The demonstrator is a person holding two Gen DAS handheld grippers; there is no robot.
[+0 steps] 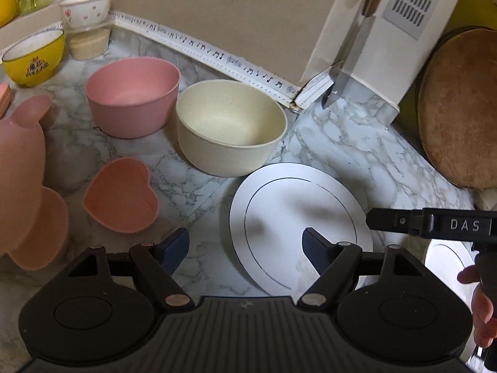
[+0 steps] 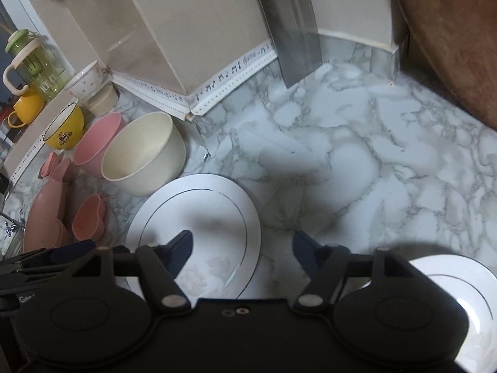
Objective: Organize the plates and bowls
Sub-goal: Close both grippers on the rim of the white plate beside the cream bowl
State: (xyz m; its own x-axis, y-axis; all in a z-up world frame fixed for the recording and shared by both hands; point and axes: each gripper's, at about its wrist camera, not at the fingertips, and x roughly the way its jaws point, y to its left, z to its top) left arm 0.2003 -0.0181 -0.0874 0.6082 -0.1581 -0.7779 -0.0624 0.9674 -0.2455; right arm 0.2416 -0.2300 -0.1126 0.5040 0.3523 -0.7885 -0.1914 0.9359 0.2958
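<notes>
Along the table's (image 1: 357, 143) left edge sit a yellow bowl (image 1: 34, 59) and pink dishes, with a heart-shaped dish (image 1: 121, 199) just inside them. Further right, toward the back wall, a pink bowl (image 1: 133, 99) and a cream bowl (image 1: 230, 127) stand side by side. In front of the cream bowl a white plate (image 1: 279, 205) lies flat. The left gripper (image 1: 245, 248) hangs spread above that plate's near rim, pinching nothing. The right gripper (image 2: 242, 248) is spread too, empty, over bare marble between this plate and a second white plate (image 2: 466, 295) at the near right.
</notes>
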